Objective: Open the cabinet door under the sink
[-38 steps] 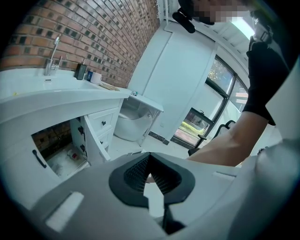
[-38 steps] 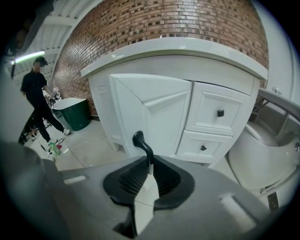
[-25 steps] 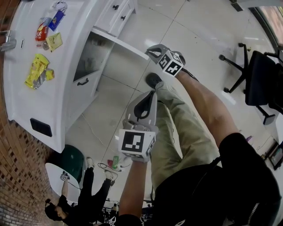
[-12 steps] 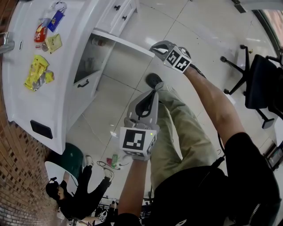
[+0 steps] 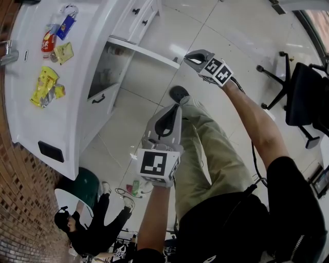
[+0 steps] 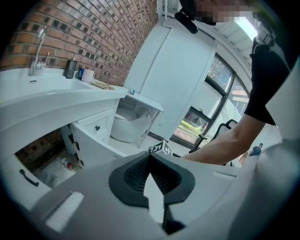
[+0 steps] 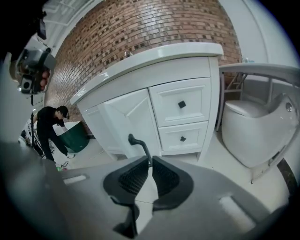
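Observation:
The white cabinet door (image 5: 146, 50) under the sink stands swung out over the floor, and the dark cabinet inside (image 5: 105, 69) shows. My right gripper (image 5: 195, 58) is at the door's free edge. In the right gripper view the door (image 7: 133, 117) carries a black handle (image 7: 138, 142), whose lower end reaches between the tips of my right gripper (image 7: 151, 160). Those jaws have just been opening, a narrow gap shows, and the pads do not press on the handle. My left gripper (image 5: 165, 120) hangs over the person's leg, shut on nothing; its own view (image 6: 150, 157) shows the tips meeting.
A second door with a black handle (image 5: 97, 97) is closed beside the opening, with drawers (image 5: 134, 14) on the other side. Snack packets (image 5: 45, 82) lie on the counter. An office chair (image 5: 303, 92), a green bin (image 5: 82, 187) and a bending person (image 5: 97, 226) are around. A toilet (image 7: 253, 126) stands right of the vanity.
The door has swung further out from the cabinet. My right gripper has moved right with its edge and rolled a little. The left gripper has stayed put.

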A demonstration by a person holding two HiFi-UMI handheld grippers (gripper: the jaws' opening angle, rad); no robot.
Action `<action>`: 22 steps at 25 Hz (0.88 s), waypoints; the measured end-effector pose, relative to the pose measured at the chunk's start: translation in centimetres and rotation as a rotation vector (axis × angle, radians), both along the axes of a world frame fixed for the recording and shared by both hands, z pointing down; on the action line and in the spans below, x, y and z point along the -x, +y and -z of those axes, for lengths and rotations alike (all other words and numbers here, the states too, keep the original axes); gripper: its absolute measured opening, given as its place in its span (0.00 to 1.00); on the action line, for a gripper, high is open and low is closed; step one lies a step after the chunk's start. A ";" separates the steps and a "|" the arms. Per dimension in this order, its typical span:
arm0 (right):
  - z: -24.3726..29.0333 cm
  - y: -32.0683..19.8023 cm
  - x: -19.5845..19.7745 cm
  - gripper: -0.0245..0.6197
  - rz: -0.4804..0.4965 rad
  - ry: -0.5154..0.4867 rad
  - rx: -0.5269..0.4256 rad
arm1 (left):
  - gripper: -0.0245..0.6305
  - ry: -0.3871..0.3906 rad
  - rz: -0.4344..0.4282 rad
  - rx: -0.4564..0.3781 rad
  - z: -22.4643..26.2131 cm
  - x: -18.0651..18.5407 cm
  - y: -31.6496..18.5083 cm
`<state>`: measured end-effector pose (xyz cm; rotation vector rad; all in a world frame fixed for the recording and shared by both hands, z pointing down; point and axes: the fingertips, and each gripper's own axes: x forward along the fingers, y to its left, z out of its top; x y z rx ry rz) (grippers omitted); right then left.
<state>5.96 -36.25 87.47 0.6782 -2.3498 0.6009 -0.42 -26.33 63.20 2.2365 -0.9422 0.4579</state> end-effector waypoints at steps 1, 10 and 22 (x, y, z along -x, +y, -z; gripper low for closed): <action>0.6 0.2 -0.6 0.06 -0.021 -0.004 -0.009 | 0.06 -0.001 -0.002 -0.003 0.2 0.1 0.2; 10.1 5.6 -0.8 0.06 -0.130 -0.125 -0.124 | 0.06 -0.011 0.010 -0.044 2.0 1.6 4.5; 29.7 18.7 5.3 0.03 -0.016 -0.290 -0.316 | 0.06 -0.062 0.090 -0.099 8.5 6.6 17.1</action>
